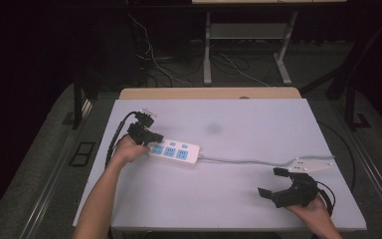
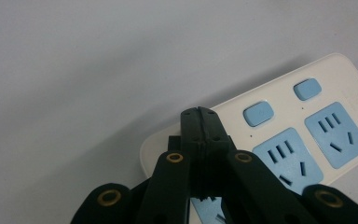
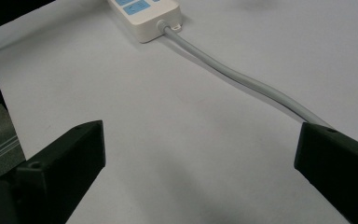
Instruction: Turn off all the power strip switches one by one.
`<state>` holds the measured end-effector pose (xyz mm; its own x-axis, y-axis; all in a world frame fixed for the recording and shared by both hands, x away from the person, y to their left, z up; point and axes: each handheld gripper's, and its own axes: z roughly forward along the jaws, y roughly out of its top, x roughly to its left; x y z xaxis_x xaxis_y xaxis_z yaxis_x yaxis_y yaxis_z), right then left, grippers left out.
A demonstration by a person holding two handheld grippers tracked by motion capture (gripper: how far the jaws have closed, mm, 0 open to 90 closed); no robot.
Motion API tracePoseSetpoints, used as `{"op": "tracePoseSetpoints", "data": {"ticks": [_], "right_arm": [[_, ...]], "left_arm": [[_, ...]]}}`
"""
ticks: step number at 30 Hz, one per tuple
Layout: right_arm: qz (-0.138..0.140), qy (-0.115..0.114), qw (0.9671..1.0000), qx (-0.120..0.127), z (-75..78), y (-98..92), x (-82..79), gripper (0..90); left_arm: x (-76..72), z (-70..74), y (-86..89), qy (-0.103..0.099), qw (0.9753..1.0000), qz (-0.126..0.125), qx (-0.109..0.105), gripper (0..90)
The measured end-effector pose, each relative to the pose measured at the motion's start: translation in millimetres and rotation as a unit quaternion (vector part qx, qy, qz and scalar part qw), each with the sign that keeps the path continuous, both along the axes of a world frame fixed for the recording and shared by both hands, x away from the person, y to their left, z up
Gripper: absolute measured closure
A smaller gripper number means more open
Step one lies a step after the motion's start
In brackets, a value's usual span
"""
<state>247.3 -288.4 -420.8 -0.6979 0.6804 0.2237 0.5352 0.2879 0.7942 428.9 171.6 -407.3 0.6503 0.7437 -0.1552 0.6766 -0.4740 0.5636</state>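
Note:
A white power strip [image 1: 175, 152] with blue sockets and blue switches lies left of the table's middle; its grey cable [image 1: 238, 161] runs right across the table. My left gripper [image 1: 153, 139] is shut, its jaws pressed together over the strip's left end [image 2: 168, 140], just above the leftmost socket. In the left gripper view the closed tips [image 2: 199, 112] sit beside a blue switch [image 2: 258, 113]. My right gripper [image 1: 273, 181] stands wide open near the front right, nothing between its jaws. In the right gripper view the cable [image 3: 242, 79] leads to the strip's end [image 3: 144, 18].
The white tabletop [image 1: 219, 199] has a wooden strip along its far edge [image 1: 209, 93]. Beyond it, table legs and loose cables [image 1: 179, 64] lie on the dark floor. The right gripper's grey plate [image 1: 311, 164] rests near the right edge.

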Motion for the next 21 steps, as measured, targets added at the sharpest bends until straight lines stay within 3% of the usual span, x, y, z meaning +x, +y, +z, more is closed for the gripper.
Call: {"op": "tracePoseSetpoints", "data": {"ticks": [5,7,21], "right_arm": [[0.000,0.000,1.0000,0.002,0.5,-0.7,-0.2,1.7],[-0.001,0.001,1.0000,0.003,0.5,-1.0,0.1,1.7],[-0.002,-0.001,1.0000,0.004,1.0,-1.5,0.7,1.7]], "left_arm": [[-1.4,0.4,0.3,-0.002,1.0000,0.004,-0.004,89.5],[-2.0,4.3,2.4,-0.009,0.9998,0.009,-0.015,89.5],[-18.2,26.4,10.8,-0.040,0.9985,0.015,-0.033,89.4]]}}
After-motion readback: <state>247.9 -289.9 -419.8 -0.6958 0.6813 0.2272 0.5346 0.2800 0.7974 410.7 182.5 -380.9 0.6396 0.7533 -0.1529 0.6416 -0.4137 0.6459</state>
